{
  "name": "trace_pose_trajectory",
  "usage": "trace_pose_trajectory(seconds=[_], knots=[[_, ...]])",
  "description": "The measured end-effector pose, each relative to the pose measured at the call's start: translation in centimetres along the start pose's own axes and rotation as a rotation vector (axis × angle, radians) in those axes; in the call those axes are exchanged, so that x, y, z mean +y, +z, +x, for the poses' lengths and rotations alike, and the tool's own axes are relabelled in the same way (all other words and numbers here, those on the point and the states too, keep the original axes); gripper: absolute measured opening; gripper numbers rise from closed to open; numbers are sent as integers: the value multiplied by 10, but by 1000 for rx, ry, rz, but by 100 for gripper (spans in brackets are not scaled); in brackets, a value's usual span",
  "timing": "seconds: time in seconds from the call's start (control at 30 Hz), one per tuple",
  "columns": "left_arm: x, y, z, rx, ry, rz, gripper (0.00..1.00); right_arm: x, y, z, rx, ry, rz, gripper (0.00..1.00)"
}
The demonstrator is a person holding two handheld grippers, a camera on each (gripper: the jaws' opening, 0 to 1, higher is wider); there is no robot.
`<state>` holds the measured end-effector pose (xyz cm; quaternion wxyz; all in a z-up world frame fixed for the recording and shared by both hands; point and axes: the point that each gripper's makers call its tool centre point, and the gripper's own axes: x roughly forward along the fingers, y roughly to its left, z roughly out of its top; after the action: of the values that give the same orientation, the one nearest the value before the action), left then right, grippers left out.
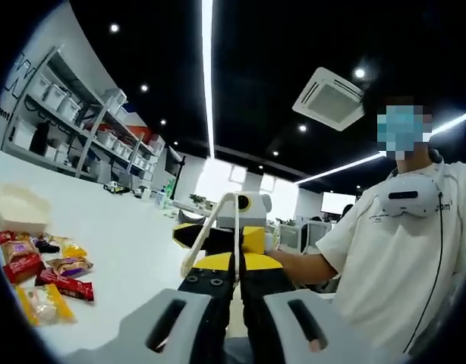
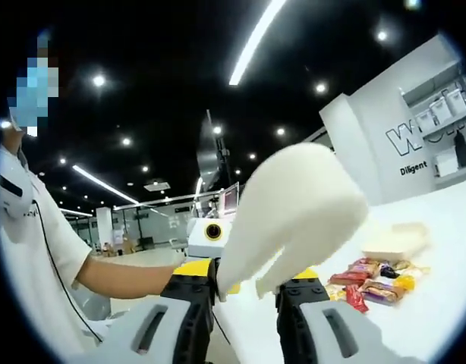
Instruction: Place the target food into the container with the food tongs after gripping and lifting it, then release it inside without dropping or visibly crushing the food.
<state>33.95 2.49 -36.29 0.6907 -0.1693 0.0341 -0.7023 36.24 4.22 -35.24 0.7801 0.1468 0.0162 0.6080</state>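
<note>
L gripper view: beige, shallow, square-ish container (image 1: pixel 17 208) is sitting at far left on the smooth white table (image 1: pixel 134 243). Just beside it, glossy snack packets (image 1: pixel 45 274) in red, orange & yellow wrap are lying loose, i.e. the food is lying on the table, outside the container.

Centre: the L gripper (image 1: pixel 237 299) is pointing up & forward, w/ grey slotted jaw bodies and black fingers nearly together. A thin white plastic arm of the tongs (image 1: pixel 215 231) is running down into that narrow gap; can't tell if it's actually clamped. The tongs are showing edge-on here as a slim loop. Behind them the yellow/black R gripper (image 1: pixel 248 227) is facing back. At right, a person in a white shirt (image 1: pixel 400 258) is extending a bare forearm toward it.

R gripper view: person's shirt & forearm are sitting at left. The R gripper (image 2: pixel 248 303) is also tilting upward, fingers set wider, w/ the tongs (image 2: pixel 297 208) looming broad, matte & blurred betw. them; grip not clear. The L gripper (image 2: pixel 209 235) is peeking out behind. Packets (image 2: pixel 373 280) & container (image 2: pixel 396 241) are lying at right.
</note>
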Motion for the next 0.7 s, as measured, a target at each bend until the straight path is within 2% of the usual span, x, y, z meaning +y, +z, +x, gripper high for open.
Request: trace_pose_trajectory(seconds=[0.1,0.17,0.3,0.43,0.6,0.7], knots=[[-1,1,0,-18,-4,-8,2,3,3,0,-17,19,-9,21],[-2,2,0,-34,-5,-15,2,5,4,-1,-21,27,25,19],[3,2,-1,-45,40,2,4,3,4,-1,-12,-1,-4,18],[5,3,-9,-44,53,-19,7,0,4,-3,-5,-15,-30,18],[11,9,-20,-73,101,-42,14,-4,3,-8,-1,-21,-25,18],[11,17,-19,-113,102,-40,16,-1,0,-6,14,-9,-25,18]])
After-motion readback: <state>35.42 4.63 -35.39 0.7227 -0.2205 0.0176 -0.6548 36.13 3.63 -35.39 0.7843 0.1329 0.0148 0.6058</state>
